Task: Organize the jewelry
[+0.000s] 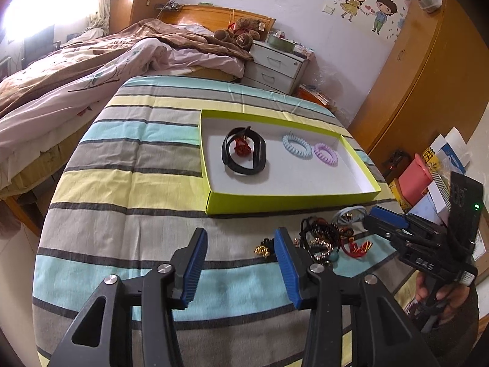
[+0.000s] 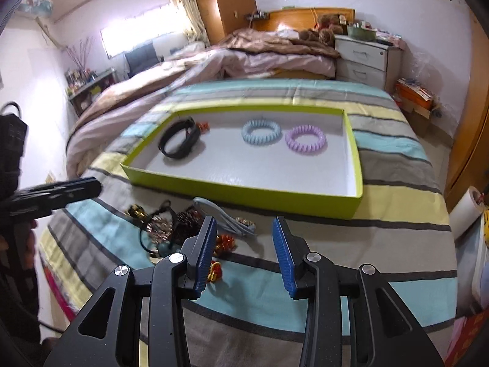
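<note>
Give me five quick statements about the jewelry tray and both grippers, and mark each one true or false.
1. The blue spiral hair tie and the purple spiral hair tie lie inside the green tray. True.
2. The black band lies outside the tray on the cloth. False: it lies inside the tray.
3. The left gripper is clamped on a necklace. False: its jaws are open and empty.
4. The right gripper is open, holding nothing. True.
5. The pile of jewelry is already in the tray. False: it lies on the striped cloth in front of the tray.
</note>
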Available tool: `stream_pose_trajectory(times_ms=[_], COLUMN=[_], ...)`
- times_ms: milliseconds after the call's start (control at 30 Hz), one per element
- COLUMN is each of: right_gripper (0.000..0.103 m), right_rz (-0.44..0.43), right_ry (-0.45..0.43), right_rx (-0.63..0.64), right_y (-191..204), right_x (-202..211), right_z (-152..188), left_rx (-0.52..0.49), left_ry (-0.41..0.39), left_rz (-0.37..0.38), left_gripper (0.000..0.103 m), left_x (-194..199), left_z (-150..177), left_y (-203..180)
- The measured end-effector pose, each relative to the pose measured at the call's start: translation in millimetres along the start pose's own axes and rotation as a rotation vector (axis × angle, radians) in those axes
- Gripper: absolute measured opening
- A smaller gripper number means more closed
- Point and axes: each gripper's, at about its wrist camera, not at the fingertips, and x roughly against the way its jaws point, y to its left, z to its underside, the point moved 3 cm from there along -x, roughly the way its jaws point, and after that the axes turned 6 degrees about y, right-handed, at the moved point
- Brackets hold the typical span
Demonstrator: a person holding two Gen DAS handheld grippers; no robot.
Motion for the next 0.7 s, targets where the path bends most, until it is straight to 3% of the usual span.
stream_pose_trajectory(times_ms=[233,600,700], right_gripper=[0.039,0.039,0.025], right_rz=[0.007,0.001,0.011], right_ry=[0.064,0.084,0.08], right_rx=[0.015,-0.017,-0.026], right_y=[3,0,-2], right_x=[-27,-35,-34], right_z=[-2,-9,-7], left_rx=[0.009,0.016,0.018], left_ry=[0.019,0.041,0.045], left_rz=[0.008,0.019,0.017], left_gripper=[0.05,0.05,0.05], left_x=[-5,-16,-17], left_z=[4,3,4], left_y=[6,8,9])
